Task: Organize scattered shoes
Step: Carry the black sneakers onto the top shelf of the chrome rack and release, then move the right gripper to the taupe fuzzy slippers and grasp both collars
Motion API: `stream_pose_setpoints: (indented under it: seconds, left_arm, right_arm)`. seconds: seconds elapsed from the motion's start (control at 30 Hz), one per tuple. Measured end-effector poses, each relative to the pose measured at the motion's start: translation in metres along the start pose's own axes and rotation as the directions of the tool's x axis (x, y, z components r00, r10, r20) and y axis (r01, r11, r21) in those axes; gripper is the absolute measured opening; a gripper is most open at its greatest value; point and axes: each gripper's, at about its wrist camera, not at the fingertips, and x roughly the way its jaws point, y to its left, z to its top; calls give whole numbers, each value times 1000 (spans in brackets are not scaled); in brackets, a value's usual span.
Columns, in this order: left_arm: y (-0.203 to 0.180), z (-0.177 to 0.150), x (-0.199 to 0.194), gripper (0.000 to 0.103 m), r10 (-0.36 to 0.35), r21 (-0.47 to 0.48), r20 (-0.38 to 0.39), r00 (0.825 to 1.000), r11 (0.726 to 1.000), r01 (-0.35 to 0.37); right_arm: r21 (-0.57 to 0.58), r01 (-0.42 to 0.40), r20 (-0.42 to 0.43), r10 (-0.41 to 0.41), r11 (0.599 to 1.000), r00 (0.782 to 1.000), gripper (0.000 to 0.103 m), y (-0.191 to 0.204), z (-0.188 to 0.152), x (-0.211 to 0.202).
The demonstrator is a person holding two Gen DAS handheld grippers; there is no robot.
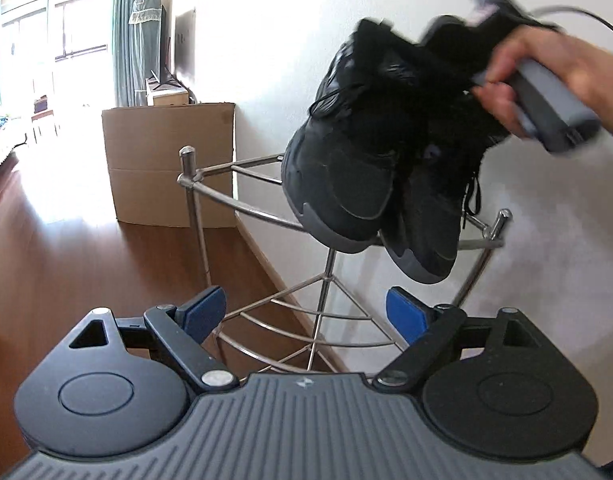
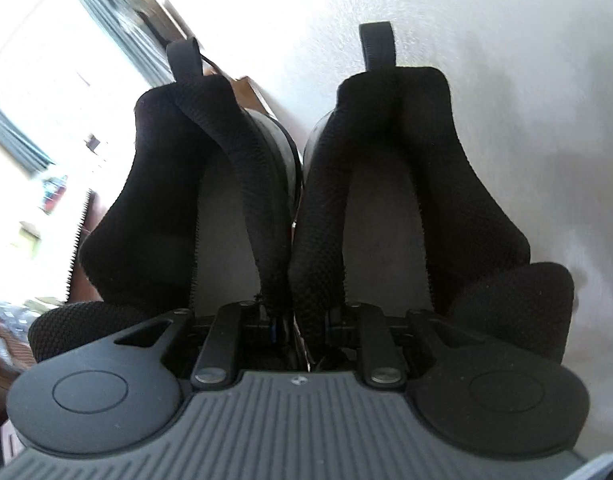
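Risk: my right gripper [image 2: 292, 316] jaws clamp both black shoes [image 1: 370, 184] by inner collars only; may slip above rack [image 1: 210, 188]. Left gripper [image 1: 306, 312], at 6 o'clock, jaws apart, empty.

A pair of black fabric sneakers [image 1: 370, 168] hangs toe-down over a curved chrome wire corner rack [image 1: 242, 196], carried by a hand [image 1: 546, 76]; blue-padded left gripper [image 1: 306, 312] jaws gape empty.

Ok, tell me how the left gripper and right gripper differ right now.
The left gripper is open and holds nothing; the right gripper is shut on the pair of black shoes. The left faces the metal shoe rack; the right hangs above it. Both share one build.
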Motion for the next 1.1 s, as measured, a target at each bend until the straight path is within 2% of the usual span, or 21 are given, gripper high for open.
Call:
stream_pose_setpoints:
  seconds: [0.07,0.17,0.2,0.23,0.27,0.33,0.4,0.43,0.47,0.53,0.6,0.67,0.7,0.77,0.83,0.9,0.93,0.97,1.03,1.07,1.1]
  left_arm:
    - [-1,4,19,89,-6,-10,-23,1000,1000,6]
    - [-4,6,42,89,3,-9,-62,998,1000,-3]
    - [-5,6,47,89,6,-1,-72,997,1000,-6]
    - [-7,5,49,89,9,8,-82,997,1000,-9]
    - [-9,4,48,89,12,15,-88,996,1000,-11]
    - [-14,3,50,89,23,44,-96,995,999,-19]
    - [-22,3,51,89,38,73,-90,995,997,-31]
    - [-22,2,50,89,44,85,-86,995,996,-37]
    - [-22,3,50,89,51,96,-82,995,994,-43]
    - [-26,5,52,89,60,111,-77,995,992,-51]
    - [-30,9,52,89,67,125,-70,995,990,-58]
    - [-34,11,42,89,71,136,-56,996,989,-63]
    - [-33,14,41,89,72,141,-49,996,988,-64]
    - [-31,16,34,89,71,153,-37,997,986,-65]
    - [-28,12,25,89,86,164,-21,996,983,-81]
    - [-25,4,18,89,106,173,-11,994,980,-103]
    - [-24,-2,17,89,118,171,-16,993,979,-114]
    - [-22,-9,15,89,128,166,-21,992,978,-123]
    - [-18,-26,11,89,145,141,-42,988,980,-138]
    - [-16,-36,9,89,154,123,-58,986,982,-146]
    - [-13,-46,6,89,163,100,-78,984,983,-155]
  right_arm:
    - [-13,66,-64,-67,998,996,18,10,24,23]
    - [-16,150,-163,-151,989,975,20,21,46,61]
    - [-32,166,-196,-169,986,966,25,26,50,71]
    - [-45,174,-211,-180,984,961,28,31,54,76]
    - [-57,186,-225,-194,981,955,39,38,60,79]
    - [-90,190,-254,-207,978,945,41,48,71,82]
    - [-72,166,-275,-180,983,945,48,50,85,74]
    - [-62,150,-265,-162,987,950,57,50,91,67]
    - [-78,143,-213,-157,987,964,67,53,95,56]
    - [-146,150,-57,-160,978,986,81,61,101,25]
    - [-237,126,125,-98,963,987,82,69,103,-26]
    - [-241,-41,203,92,970,975,91,59,85,-74]
    - [-243,-127,230,185,962,955,92,52,75,-95]
    - [-261,-256,268,324,931,907,94,32,56,-121]
    - [-316,-348,323,445,883,835,97,7,23,-146]
    - [-390,-393,372,533,833,760,99,-23,-15,-167]
    - [-412,-397,381,551,820,743,101,-52,-23,-166]
    - [-422,-401,372,559,813,741,101,-65,-36,-162]
    - [-435,-407,317,559,804,766,101,-87,-66,-150]
    - [-440,-408,277,553,800,786,101,-96,-81,-141]
    - [-447,-401,210,530,799,822,101,-99,-97,-124]
